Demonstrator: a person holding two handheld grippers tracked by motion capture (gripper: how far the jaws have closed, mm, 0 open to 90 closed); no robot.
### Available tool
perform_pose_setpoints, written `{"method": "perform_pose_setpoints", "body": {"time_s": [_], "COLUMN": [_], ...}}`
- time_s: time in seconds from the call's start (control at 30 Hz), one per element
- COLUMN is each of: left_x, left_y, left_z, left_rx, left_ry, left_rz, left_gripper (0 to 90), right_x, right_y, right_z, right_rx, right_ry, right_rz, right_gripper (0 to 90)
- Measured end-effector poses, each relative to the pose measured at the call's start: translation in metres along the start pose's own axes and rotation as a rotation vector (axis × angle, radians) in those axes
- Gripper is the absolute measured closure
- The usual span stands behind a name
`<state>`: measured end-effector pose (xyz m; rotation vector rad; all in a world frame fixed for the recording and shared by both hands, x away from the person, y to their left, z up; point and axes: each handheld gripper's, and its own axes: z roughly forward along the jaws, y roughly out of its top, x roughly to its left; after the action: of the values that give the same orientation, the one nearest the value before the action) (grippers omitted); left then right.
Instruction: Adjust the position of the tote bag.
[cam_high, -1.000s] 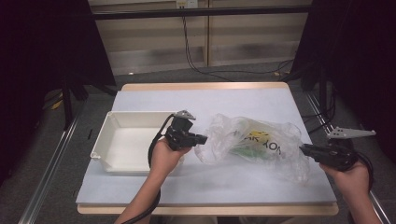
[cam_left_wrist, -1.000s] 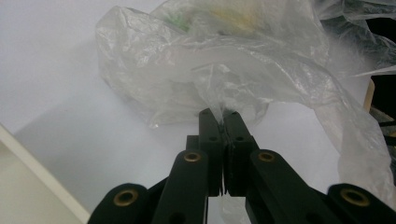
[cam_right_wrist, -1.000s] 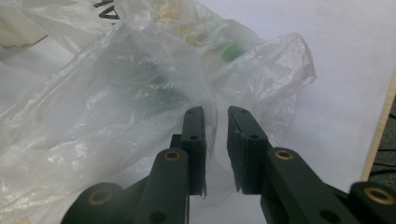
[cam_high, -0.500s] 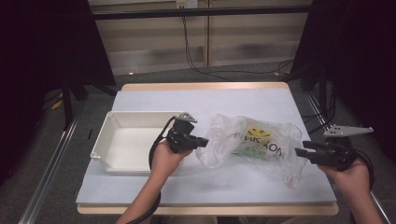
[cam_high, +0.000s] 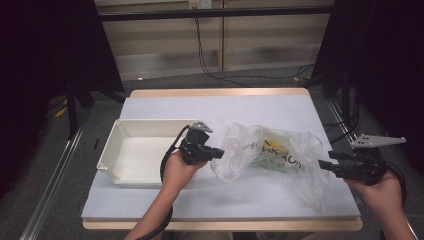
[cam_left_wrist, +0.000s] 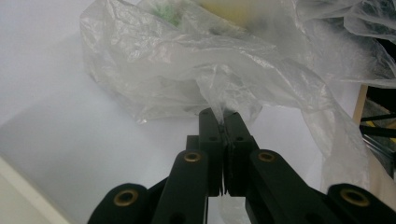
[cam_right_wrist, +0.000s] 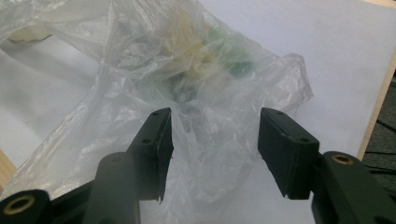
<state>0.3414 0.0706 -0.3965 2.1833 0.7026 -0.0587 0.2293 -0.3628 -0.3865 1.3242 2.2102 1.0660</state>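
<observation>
A clear plastic bag (cam_high: 272, 155) with yellow and green contents lies on the white table cover. My left gripper (cam_high: 216, 153) is shut on the bag's left edge; in the left gripper view its pads (cam_left_wrist: 223, 125) pinch a fold of the plastic bag (cam_left_wrist: 187, 70). My right gripper (cam_high: 325, 165) sits at the bag's right end with its jaws apart. They have just been opening. In the right gripper view the plastic bag (cam_right_wrist: 163, 79) lies between and beyond the open fingers (cam_right_wrist: 158, 140), which do not press on it.
A white tray (cam_high: 117, 150) stands left of my left hand. The table's wooden front edge (cam_high: 225, 225) runs below both forearms. A black stand (cam_high: 72, 100) and cables sit off the table's left and right sides.
My right gripper let go of the bag's right end and its jaws spread apart. The bag slumped flatter on the table. My left gripper kept its grip and place.
</observation>
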Motion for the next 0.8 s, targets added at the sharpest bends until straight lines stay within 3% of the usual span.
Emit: {"method": "perform_pose_setpoints", "body": {"time_s": [0.4,0.67,0.8], "left_x": [0.0,0.001,0.002], "left_y": [-0.003,-0.005,-0.007], "left_z": [0.001,0.0,0.0], "left_rx": [0.0,0.004,-0.001], "left_ry": [0.0,-0.002,-0.009], "left_rz": [0.002,-0.001,-0.004], "left_gripper": [88.5,88.5,88.5], "right_x": [0.018,0.035,0.039], "right_y": [0.026,0.047,0.05], "right_z": [0.009,0.033,0.047], "right_rx": [-0.025,-0.002,0.011], "right_ry": [0.048,0.081,0.115], "right_rz": [-0.03,-0.084,-0.073], "right_gripper": [44.3,45.1,45.5]}}
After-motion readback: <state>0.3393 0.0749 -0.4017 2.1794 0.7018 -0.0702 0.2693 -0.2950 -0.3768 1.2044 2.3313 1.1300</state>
